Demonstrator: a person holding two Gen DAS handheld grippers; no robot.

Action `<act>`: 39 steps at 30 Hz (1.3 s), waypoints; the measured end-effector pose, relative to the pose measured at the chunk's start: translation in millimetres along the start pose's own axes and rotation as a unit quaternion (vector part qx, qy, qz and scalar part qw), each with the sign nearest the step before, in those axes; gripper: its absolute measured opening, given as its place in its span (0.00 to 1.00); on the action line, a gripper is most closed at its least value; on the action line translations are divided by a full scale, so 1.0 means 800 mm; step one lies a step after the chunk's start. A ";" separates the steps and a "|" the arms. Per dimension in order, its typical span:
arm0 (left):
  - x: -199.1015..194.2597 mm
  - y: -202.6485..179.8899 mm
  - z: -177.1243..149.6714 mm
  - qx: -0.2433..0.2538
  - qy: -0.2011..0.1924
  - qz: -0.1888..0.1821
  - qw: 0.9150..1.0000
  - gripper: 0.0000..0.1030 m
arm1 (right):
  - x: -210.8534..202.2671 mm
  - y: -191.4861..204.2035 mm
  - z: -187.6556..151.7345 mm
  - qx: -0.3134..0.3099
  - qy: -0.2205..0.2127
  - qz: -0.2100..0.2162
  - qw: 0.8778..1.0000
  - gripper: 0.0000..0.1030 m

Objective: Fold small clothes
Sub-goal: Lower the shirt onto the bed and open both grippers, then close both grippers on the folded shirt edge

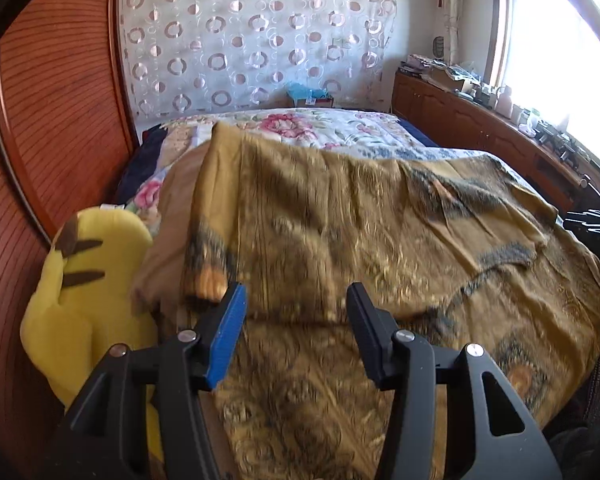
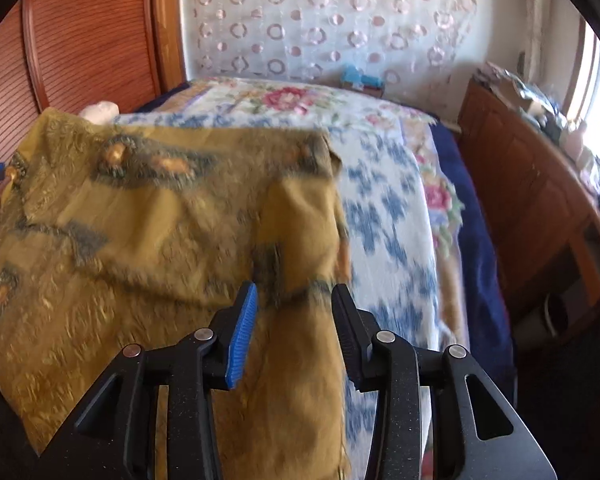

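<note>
On the bed (image 2: 384, 208), a mustard patterned cloth (image 1: 340, 220) is spread out, partly folded over.

Both jaws of the left gripper (image 1: 296, 300) are held apart, nothing gripped; a fold of cloth lies between the right gripper's (image 2: 294, 300) parted jaws, whether pinched cannot be told. A yellow plush toy (image 1: 88, 292) is seen beside the cloth.

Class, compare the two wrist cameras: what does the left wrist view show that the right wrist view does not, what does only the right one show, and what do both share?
Only the left wrist view shows the yellow plush toy beside the wooden headboard, and the bright window.

Only the right wrist view shows the ochre garment passing between the open fingers of the right hand-held gripper, and the blue-patterned cover.

Both show the garment spread on the bed, the floral quilt, the circle-patterned curtain, and open jaws; the left hand-held gripper is open too.
</note>
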State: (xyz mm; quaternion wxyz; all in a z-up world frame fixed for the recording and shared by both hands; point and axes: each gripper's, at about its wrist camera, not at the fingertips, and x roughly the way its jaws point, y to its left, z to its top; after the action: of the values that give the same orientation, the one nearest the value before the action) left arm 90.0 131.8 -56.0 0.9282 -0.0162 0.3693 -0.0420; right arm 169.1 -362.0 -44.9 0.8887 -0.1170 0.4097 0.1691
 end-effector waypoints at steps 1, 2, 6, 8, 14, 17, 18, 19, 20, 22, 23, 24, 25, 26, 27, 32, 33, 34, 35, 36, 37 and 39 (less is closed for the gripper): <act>0.000 0.001 -0.002 -0.003 0.000 0.003 1.000 0.49 | 0.000 -0.001 -0.005 -0.001 0.001 -0.006 1.000 0.38; 0.000 0.004 -0.006 -0.010 -0.001 0.005 1.000 0.49 | 0.000 -0.001 -0.006 -0.002 0.002 -0.009 1.000 0.38; 0.004 0.012 -0.013 -0.029 0.000 0.005 1.000 0.49 | -0.004 -0.004 0.001 0.014 -0.010 0.004 1.000 0.38; 0.006 0.014 -0.016 -0.033 0.000 0.006 0.999 0.49 | -0.003 0.000 0.008 0.019 -0.014 0.012 1.000 0.38; 0.011 0.018 -0.024 -0.041 0.006 0.009 0.999 0.49 | 0.012 0.019 0.020 0.039 -0.007 0.042 0.998 0.38; 0.016 0.020 -0.029 -0.043 0.012 0.011 0.999 0.49 | 0.020 0.028 0.022 0.042 -0.005 0.050 0.998 0.38; 0.019 0.020 -0.031 -0.044 0.016 0.013 0.999 0.49 | 0.024 0.032 0.022 0.039 -0.001 0.047 0.998 0.38; 0.020 0.020 -0.033 -0.044 0.017 0.014 0.999 0.49 | 0.028 0.034 0.022 0.038 0.003 0.047 0.998 0.38; 0.021 0.020 -0.033 -0.044 0.018 0.014 0.999 0.49 | 0.033 0.035 0.021 0.038 0.008 0.046 0.998 0.38; 0.020 0.020 -0.035 -0.045 0.017 0.016 0.999 0.49 | 0.040 0.032 0.019 0.043 0.016 0.040 0.998 0.38; 0.020 0.021 -0.035 -0.045 0.016 0.017 0.999 0.49 | 0.041 0.030 0.018 0.045 0.017 0.038 0.998 0.38; 0.019 0.022 -0.035 -0.046 0.015 0.018 0.999 0.49 | 0.042 0.027 0.016 0.047 0.019 0.035 0.998 0.38; 0.018 0.023 -0.034 -0.047 0.015 0.019 0.999 0.49 | 0.043 0.025 0.015 0.050 0.020 0.031 0.998 0.38; 0.017 0.024 -0.034 -0.047 0.014 0.020 0.999 0.49 | 0.043 0.021 0.014 0.053 0.022 0.030 0.998 0.38; 0.015 0.024 -0.034 -0.047 0.013 0.020 0.999 0.49 | 0.042 0.019 0.014 0.052 0.023 0.028 0.998 0.38; 0.010 0.027 -0.029 -0.047 0.005 0.029 0.998 0.49 | 0.027 0.002 0.014 0.057 0.007 0.004 0.998 0.38; 0.009 0.029 -0.027 -0.049 0.001 0.031 0.998 0.49 | 0.025 0.000 0.014 0.059 0.004 -0.001 0.998 0.38; 0.008 0.030 -0.025 -0.051 -0.001 0.032 0.998 0.49 | 0.025 -0.001 0.015 0.058 0.004 -0.005 0.998 0.38; 0.008 0.032 -0.023 -0.052 -0.002 0.032 0.998 0.49 | 0.027 -0.003 0.016 0.055 0.005 -0.012 0.998 0.38; 0.008 0.034 -0.020 -0.055 -0.004 0.030 0.998 0.49 | 0.029 -0.003 0.017 0.052 0.006 -0.016 0.998 0.38; 0.008 0.035 -0.018 -0.057 -0.004 0.030 0.998 0.49 | 0.032 -0.002 0.018 0.051 0.008 -0.019 0.999 0.38; 0.009 0.036 -0.013 -0.054 -0.005 0.037 0.998 0.49 | 0.042 -0.001 0.021 0.049 0.021 -0.027 0.998 0.38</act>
State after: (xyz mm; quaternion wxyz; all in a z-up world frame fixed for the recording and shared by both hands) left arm 89.7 159.7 -70.2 0.9286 -0.0530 0.3670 0.0121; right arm 201.6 -350.2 -60.2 0.8890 -0.0879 0.4324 0.1226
